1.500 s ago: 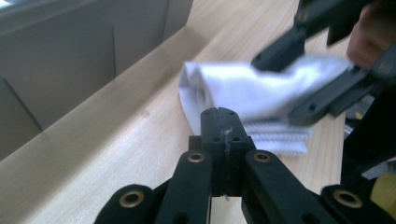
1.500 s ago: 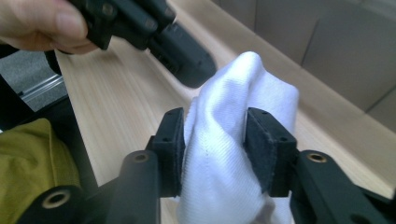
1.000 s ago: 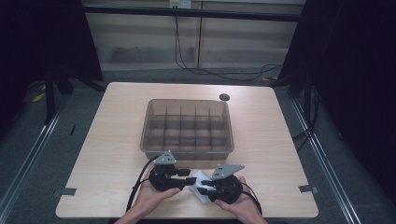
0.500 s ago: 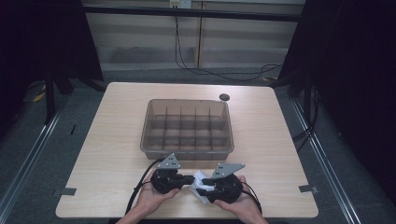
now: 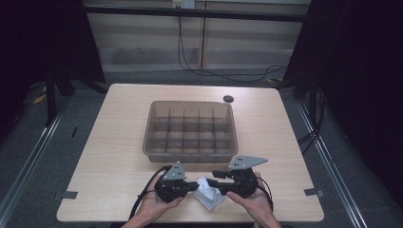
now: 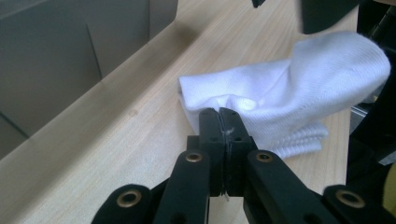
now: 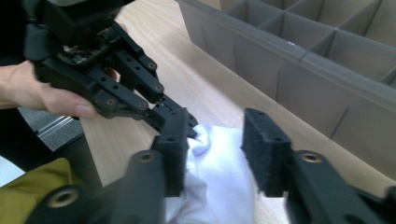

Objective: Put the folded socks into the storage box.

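White sock (image 5: 209, 194) lies crumpled on the bench (image 5: 114, 142), near the front edge, between both hands. Left tongs (image 5: 195, 186) are pressed together, pinching a fold of its edge. Right tongs (image 5: 214, 181) have just been narrowing, pads spread over the sock, not pressing. Grey divided tray (image 5: 190, 129) sits just behind.

No text, label, brand, number or sign can be read anywhere in these views: the surfaces that show carry no legible marking.
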Demonstrator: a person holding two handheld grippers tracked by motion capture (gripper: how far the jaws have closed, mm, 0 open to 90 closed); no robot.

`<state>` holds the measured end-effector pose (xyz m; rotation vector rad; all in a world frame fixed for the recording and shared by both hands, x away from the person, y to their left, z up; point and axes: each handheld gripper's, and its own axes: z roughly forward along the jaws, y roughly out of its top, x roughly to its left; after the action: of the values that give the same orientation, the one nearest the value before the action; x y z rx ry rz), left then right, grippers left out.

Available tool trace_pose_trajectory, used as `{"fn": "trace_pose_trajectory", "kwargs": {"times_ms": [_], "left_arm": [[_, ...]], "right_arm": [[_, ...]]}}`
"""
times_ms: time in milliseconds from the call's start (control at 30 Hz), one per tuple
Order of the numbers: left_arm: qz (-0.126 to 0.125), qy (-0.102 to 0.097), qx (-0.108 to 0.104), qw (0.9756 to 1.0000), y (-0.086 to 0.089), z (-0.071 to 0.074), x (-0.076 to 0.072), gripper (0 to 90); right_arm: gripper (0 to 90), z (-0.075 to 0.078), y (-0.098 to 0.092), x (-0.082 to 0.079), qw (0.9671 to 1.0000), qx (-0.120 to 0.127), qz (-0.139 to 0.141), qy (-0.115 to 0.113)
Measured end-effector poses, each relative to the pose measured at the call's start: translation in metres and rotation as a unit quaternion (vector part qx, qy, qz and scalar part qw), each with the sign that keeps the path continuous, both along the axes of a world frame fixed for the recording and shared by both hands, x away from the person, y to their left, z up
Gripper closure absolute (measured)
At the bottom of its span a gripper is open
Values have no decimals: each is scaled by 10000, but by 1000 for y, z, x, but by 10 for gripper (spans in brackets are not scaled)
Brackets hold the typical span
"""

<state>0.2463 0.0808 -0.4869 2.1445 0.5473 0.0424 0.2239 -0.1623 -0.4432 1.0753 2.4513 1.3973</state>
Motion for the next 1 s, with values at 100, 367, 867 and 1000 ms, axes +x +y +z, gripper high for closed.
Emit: {"fn": "trace_pose_trajectory", "kwargs": {"times_ms": [100, 367, 867, 1000], "left_arm": [[11, 6, 8, 10000, 0, 0, -1, 892], [88, 185, -324, 9993, 9, 9, 6, 878], [-19, 275, -175, 9995, 5, 3, 8, 880], [-33, 228, 14, 9997, 5, -1, 7, 897]], "right_arm": [[590, -8, 8, -4, 9994, -168, 139, 253], [567, -30, 20, -10, 9974, -465, 298, 453], [536, -39, 20, -11, 9974, -506, 411, 313], [416, -35, 20, -13, 9979, -515, 304, 255]]}}
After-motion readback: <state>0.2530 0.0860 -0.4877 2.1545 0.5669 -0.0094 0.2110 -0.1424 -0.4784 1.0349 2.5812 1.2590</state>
